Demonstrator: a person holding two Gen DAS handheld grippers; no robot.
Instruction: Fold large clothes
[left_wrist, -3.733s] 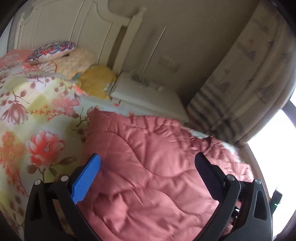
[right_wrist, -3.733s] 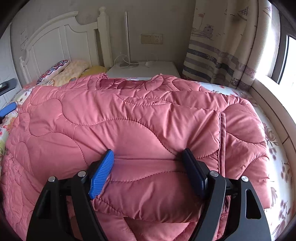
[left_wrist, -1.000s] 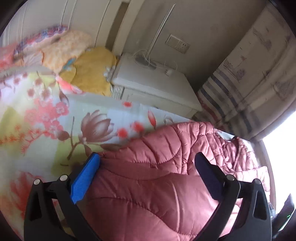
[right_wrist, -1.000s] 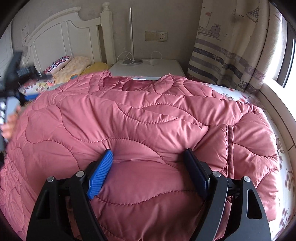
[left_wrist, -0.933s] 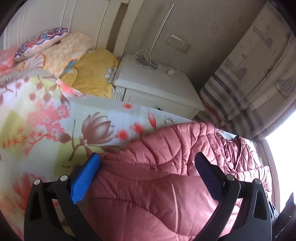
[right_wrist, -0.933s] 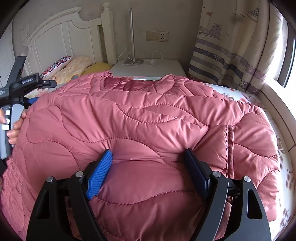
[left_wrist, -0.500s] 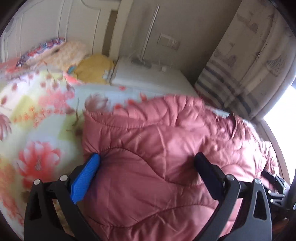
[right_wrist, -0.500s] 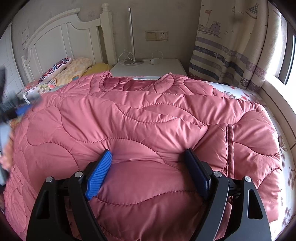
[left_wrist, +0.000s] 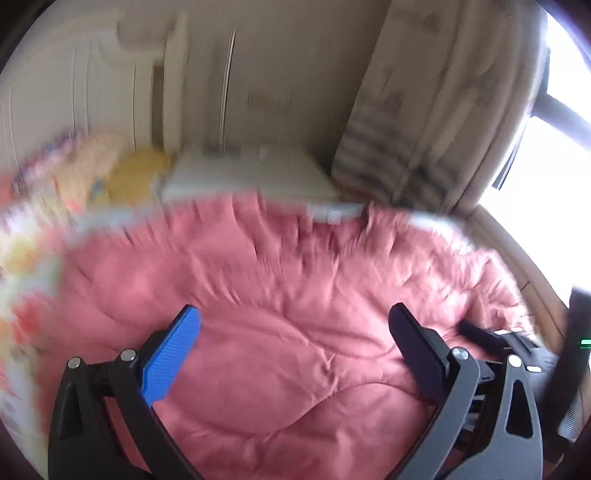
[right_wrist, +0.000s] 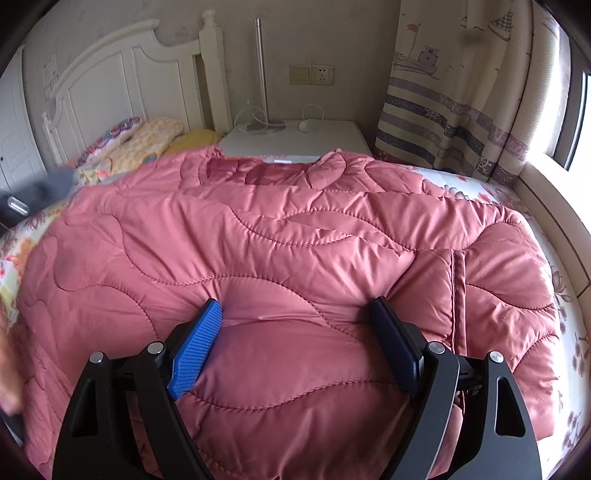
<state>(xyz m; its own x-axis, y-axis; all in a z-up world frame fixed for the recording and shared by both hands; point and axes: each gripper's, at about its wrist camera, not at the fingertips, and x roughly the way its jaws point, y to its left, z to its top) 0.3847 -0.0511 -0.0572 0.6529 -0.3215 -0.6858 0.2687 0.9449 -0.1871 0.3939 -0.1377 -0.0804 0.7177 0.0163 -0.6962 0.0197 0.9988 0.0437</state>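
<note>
Left gripper swept across the coat; right gripper unmoved, pressed into the padding.

A second back the left wrist view showed mostly flowered bedsheet (left_wrist: 22, 258) with the pink quilted coat (right_wrist: 295, 236) low in frame; now the coat fills it and the picture is motion-blurred, so the left gripper (left_wrist: 295, 332) has travelled over the garment, jaws apart, nothing pinched. Right gripper (right_wrist: 295, 325) is as before: jaws wide, straddling a puffed ridge of coat, pads dented into it; a clamp I cannot confirm. Judgement: positioning for the next fold, none made yet. The coat lies spread on the bed, collar at 12 o'clock. Nightstand (right_wrist: 295, 142) at 12, pillows (right_wrist: 147, 138) at 10, curtain (right_wrist: 450, 122) at 2; none obstructs.
</note>
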